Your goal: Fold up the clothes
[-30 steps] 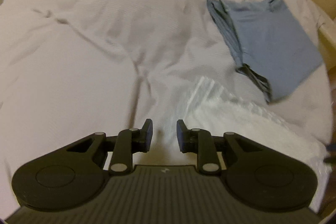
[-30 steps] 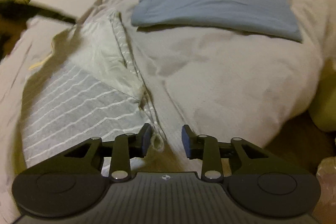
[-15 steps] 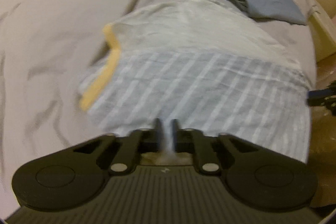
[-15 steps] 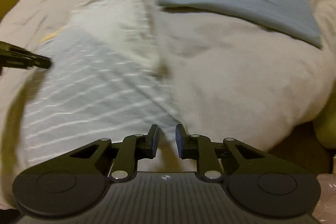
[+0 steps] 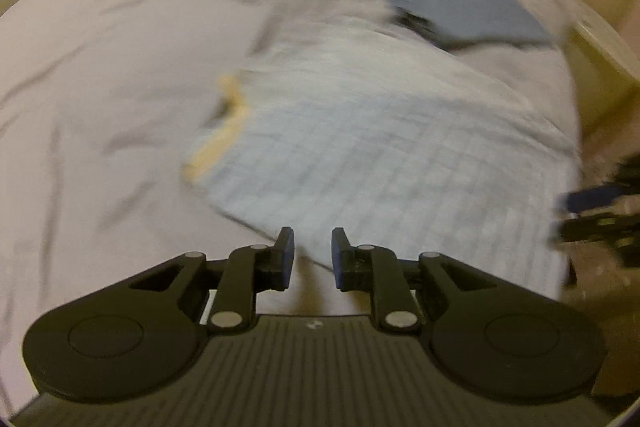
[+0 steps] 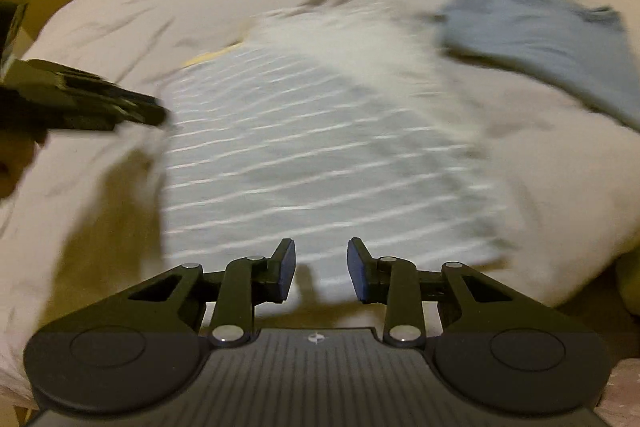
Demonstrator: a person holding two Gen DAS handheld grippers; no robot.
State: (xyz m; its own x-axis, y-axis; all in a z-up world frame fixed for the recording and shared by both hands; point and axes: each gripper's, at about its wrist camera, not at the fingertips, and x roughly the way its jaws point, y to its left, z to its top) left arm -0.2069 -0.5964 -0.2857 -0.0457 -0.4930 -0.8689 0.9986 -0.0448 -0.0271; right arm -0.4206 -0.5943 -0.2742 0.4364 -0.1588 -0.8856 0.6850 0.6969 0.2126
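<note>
Left wrist view: left claw (image 5: 312, 255) parted, holding nothing, at near corner of striped garment (image 5: 384, 155) spread flat on bed (image 5: 100, 67). Folded blue garment (image 5: 460, 3) beyond.

Right wrist view: right claw (image 6: 321, 269) wide, empty, at striped garment (image 6: 304, 163) near hem. Judgement: garment laid out between folds; next grip needs edge between pads.

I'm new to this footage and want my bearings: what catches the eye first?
A grey garment with thin white stripes lies spread flat in the middle of the white duvet. Beyond it on the right lies a folded blue garment. Both the left gripper and right gripper hover with jaws open, holding nothing.
</note>
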